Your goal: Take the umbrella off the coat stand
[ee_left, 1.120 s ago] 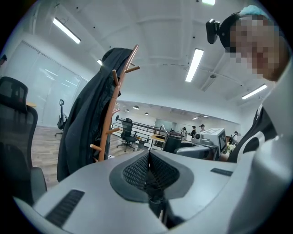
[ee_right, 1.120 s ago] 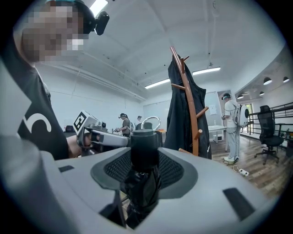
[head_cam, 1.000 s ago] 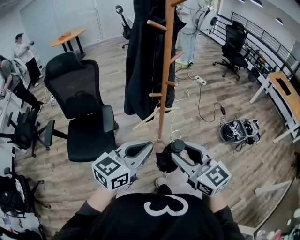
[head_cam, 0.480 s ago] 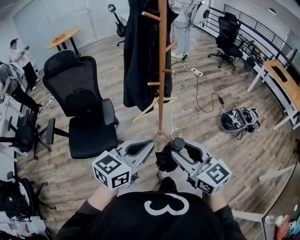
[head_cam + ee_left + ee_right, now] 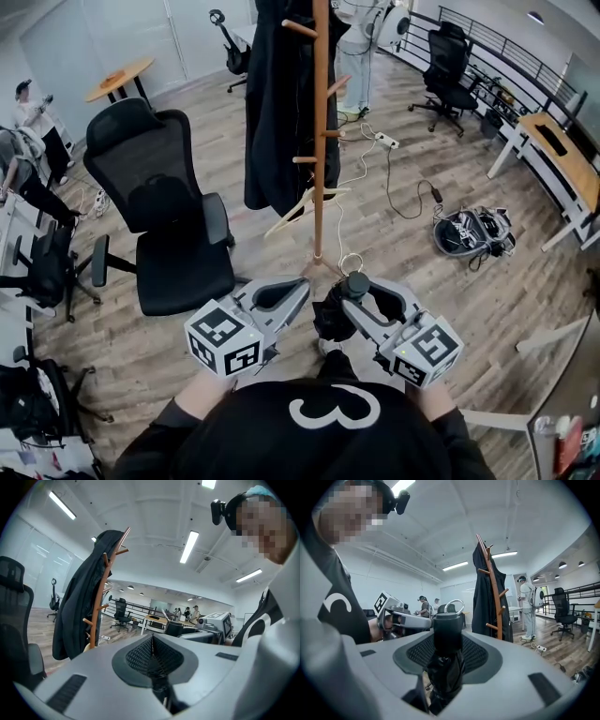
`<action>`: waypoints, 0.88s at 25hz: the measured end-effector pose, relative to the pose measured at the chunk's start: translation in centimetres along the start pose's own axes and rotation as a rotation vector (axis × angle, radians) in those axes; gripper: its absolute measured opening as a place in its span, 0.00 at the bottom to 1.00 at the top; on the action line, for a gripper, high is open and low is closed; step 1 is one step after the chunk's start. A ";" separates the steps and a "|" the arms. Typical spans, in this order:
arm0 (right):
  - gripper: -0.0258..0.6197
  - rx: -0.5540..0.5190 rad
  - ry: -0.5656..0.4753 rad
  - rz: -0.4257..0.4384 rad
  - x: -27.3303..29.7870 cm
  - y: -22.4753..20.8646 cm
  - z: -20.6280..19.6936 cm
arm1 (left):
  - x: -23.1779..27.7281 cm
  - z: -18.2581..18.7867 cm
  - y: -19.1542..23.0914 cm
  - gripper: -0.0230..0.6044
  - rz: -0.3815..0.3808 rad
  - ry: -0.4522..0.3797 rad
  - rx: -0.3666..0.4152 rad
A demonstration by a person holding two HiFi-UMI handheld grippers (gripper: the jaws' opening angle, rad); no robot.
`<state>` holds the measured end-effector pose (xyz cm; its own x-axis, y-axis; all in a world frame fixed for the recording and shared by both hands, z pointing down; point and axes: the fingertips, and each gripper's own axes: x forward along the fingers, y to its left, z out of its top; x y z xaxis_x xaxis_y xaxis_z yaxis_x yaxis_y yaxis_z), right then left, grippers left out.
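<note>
Umbrella tight in right tool, left tool clenched empty; coat stand and office chair close ahead.

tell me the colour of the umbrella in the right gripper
Black umbrella, clearest in the right gripper view.

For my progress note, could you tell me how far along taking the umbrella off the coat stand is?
Done: the folded umbrella is off the coat stand, which stands apart ahead. In hand: the right gripper clamps it. Remaining: perhaps only setting it down.
</note>
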<state>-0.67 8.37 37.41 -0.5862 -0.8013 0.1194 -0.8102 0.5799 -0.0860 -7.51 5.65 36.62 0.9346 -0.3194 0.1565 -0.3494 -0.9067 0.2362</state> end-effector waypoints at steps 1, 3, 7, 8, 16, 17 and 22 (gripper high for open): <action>0.33 0.000 -0.001 -0.002 -0.1 0.1 0.1 | -0.1 0.0 -0.1 0.06 -0.002 -0.002 0.001; 0.33 0.000 -0.003 -0.003 -0.4 0.5 0.1 | -0.3 0.1 -0.4 0.06 -0.007 -0.005 0.004; 0.33 -0.003 -0.004 -0.015 -0.7 0.8 0.0 | -0.6 0.1 -0.9 0.06 -0.015 -0.011 0.010; 0.33 -0.004 -0.002 -0.018 -0.7 0.8 0.1 | -0.7 0.2 -1.0 0.06 -0.016 -0.013 0.012; 0.33 -0.005 -0.008 -0.033 -1.3 1.8 0.7 | -1.7 1.2 -1.8 0.06 -0.025 -0.040 0.033; 0.33 -0.006 -0.009 -0.034 -1.4 1.8 0.8 | -1.7 1.3 -1.9 0.06 -0.026 -0.044 0.037; 0.33 -0.009 -0.009 -0.041 -1.4 1.9 1.0 | -2.0 1.5 -2.1 0.06 -0.032 -0.047 0.041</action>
<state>-1.41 10.42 36.15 -0.5522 -0.8259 0.1139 -0.8337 0.5475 -0.0720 -8.55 7.74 34.42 0.9477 -0.3016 0.1045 -0.3171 -0.9269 0.2006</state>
